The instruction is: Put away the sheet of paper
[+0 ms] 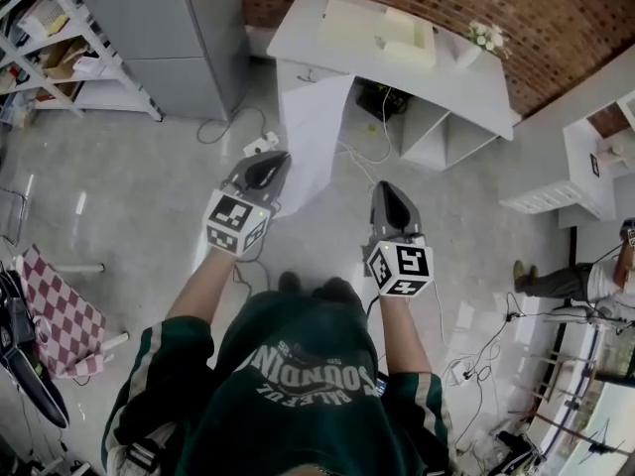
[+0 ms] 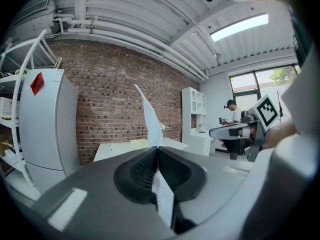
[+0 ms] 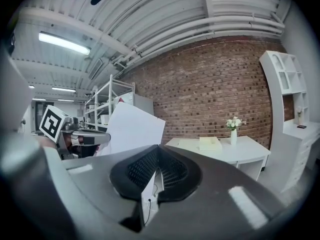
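Sheet of paper (image 1: pixel 316 137): was pinched at its near lower edge by the left gripper (image 1: pixel 275 157), carried in the air above the floor, short of the white desk (image 1: pixel 298 30).
Left fingers: were closed tight on the sheet. In the left gripper view the paper (image 2: pixel 149 118) passed through the shut jaws (image 2: pixel 157 151) and rose beyond them.
Right fingers: were pressed together with nothing between them. The pale strip under the right gripper (image 3: pixel 159 153) looked like floor seen through the gap, not paper.
Where the sheet lay from the fingers: ahead of and above the left tips. Most of its area was free, out toward the desk.
Long axis: ran away from the person, from the left tips toward the desk front, leaning a little to the right in the head view.
Facing: was almost edge-on to the left gripper. Its broad white face (image 3: pixel 132 126) was turned to the right gripper.
Free end: pointed up and forward, with the top corner tipped slightly left in the left gripper view.
Nearer hand: was the left, already holding it. The right gripper (image 1: pixel 387 188) hung just beside the sheet's right edge, apart from it.
Likely next move: a judgement only, carrying the sheet forward to the desk, where a cream stack (image 1: pixel 382 30) and a vase of flowers (image 1: pixel 484 38) stood.
Risk: the sheet could sag or swing, being held at one edge alone.
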The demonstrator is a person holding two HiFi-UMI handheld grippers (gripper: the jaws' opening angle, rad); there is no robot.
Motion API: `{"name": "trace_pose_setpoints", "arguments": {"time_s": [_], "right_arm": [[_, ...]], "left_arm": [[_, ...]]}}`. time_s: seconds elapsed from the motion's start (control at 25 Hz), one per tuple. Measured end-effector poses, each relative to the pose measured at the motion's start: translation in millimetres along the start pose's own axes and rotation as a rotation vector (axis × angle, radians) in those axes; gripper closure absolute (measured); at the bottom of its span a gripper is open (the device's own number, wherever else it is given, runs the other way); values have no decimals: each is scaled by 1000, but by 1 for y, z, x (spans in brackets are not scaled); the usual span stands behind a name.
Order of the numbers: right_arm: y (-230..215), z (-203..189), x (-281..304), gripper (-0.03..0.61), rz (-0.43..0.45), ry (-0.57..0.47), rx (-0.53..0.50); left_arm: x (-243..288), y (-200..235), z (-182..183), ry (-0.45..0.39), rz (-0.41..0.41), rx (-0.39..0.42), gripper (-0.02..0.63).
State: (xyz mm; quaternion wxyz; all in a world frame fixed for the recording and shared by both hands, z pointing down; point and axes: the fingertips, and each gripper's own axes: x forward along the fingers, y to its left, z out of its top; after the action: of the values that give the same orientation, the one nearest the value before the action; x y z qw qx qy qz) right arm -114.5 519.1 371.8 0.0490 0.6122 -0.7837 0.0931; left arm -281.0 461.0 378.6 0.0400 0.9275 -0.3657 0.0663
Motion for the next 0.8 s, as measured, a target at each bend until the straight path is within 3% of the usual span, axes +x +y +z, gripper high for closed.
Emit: {"name": "trace_pose_setpoints", "arguments": {"time_s": [0.32, 0.8], "right_arm": [[-26, 4, 21, 580, -23, 2, 9], [-88, 23, 110, 580, 2, -1, 12]], "left_arm": [[35, 10, -3, 12, -18, -19, 601], [125, 49, 8, 22, 2, -11, 601]]}}
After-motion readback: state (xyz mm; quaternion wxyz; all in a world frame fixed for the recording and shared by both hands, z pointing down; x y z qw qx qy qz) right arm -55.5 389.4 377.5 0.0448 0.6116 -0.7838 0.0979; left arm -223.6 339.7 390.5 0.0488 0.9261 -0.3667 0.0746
